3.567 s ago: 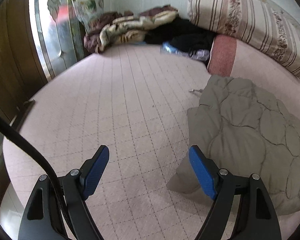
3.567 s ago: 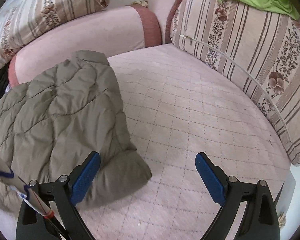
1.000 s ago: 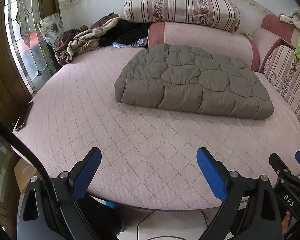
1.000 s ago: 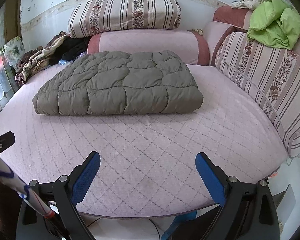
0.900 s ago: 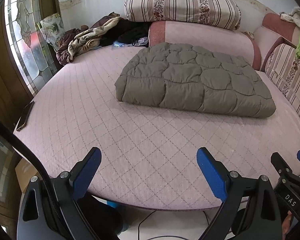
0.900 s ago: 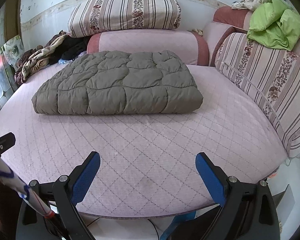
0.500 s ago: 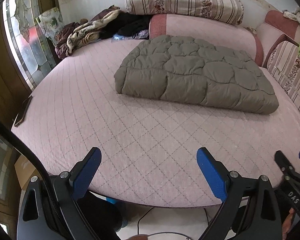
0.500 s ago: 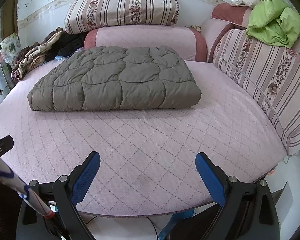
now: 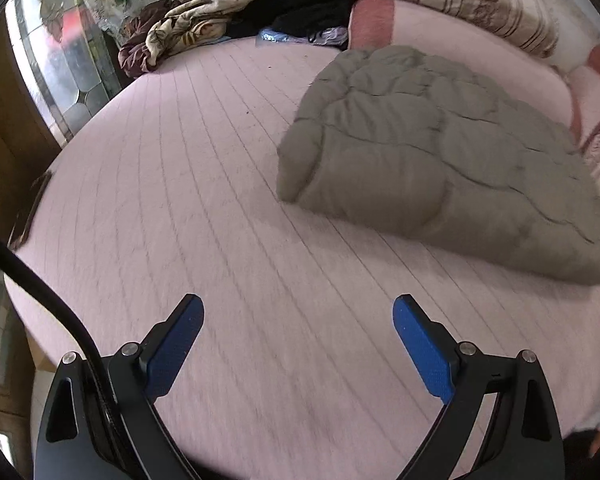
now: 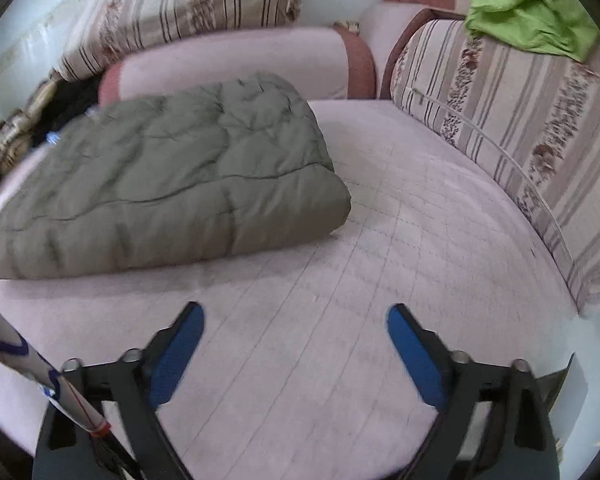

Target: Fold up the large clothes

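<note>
The folded jacket point(image 9: 432, 160) lies on the bed point(image 9: 180, 184) — both the left claw point(image 9: 298, 344) and right claw point(image 10: 294, 344) are spread wide, holding nothing.

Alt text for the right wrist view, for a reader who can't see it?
A folded olive quilted coat lies on a pink quilted bed, ahead and left of the open, empty right gripper. Striped cushions line the far and right edges, a green cloth on top.
</note>
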A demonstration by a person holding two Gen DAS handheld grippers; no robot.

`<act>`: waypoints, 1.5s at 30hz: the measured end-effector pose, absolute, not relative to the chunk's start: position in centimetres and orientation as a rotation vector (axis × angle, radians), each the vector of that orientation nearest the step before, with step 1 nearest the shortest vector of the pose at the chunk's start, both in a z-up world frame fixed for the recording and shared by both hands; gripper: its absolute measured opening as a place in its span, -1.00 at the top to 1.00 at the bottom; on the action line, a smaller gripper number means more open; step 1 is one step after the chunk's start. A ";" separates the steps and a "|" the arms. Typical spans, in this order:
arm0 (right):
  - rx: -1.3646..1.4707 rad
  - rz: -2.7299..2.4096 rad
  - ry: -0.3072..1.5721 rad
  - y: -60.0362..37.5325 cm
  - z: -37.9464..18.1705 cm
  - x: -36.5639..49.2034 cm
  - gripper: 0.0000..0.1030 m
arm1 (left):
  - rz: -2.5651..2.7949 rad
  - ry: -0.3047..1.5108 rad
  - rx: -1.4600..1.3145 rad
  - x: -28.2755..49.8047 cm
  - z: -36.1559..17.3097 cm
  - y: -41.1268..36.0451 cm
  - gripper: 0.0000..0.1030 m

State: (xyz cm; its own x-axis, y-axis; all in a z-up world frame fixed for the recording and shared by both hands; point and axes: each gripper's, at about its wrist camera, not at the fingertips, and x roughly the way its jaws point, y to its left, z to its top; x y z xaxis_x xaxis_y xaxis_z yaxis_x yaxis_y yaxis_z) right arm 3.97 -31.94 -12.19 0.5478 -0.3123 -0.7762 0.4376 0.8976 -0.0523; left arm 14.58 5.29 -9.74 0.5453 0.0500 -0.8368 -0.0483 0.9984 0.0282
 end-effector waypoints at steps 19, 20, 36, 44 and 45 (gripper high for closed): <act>0.156 -0.482 0.934 -35.5 -13.7 13.8 -0.63 | 0.142 0.964 0.115 24.8 -10.1 2.7 -0.85; 0.167 -0.477 0.928 -35.5 -13.5 13.0 -0.63 | 0.140 0.951 0.105 24.2 -9.7 3.1 -0.85; 0.185 -0.334 0.745 -26.0 -8.4 -0.2 -0.72 | -0.026 0.625 -0.074 7.0 1.4 3.9 -0.85; 0.148 -0.305 0.703 -22.5 -6.8 -3.0 -0.78 | 0.016 0.576 -0.023 1.7 2.7 2.8 -0.85; 0.143 -0.305 0.700 -22.3 -6.8 -3.2 -0.78 | 0.019 0.570 -0.018 1.2 2.8 2.7 -0.85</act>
State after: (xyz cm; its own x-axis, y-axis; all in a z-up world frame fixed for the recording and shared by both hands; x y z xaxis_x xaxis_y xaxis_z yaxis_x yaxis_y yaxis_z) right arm -3.21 -22.29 -6.76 0.7226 -0.2276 -0.6527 0.3227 0.9461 0.0273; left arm 1.23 2.71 2.78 0.8419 0.0135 -0.5395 -0.0234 0.9997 -0.0115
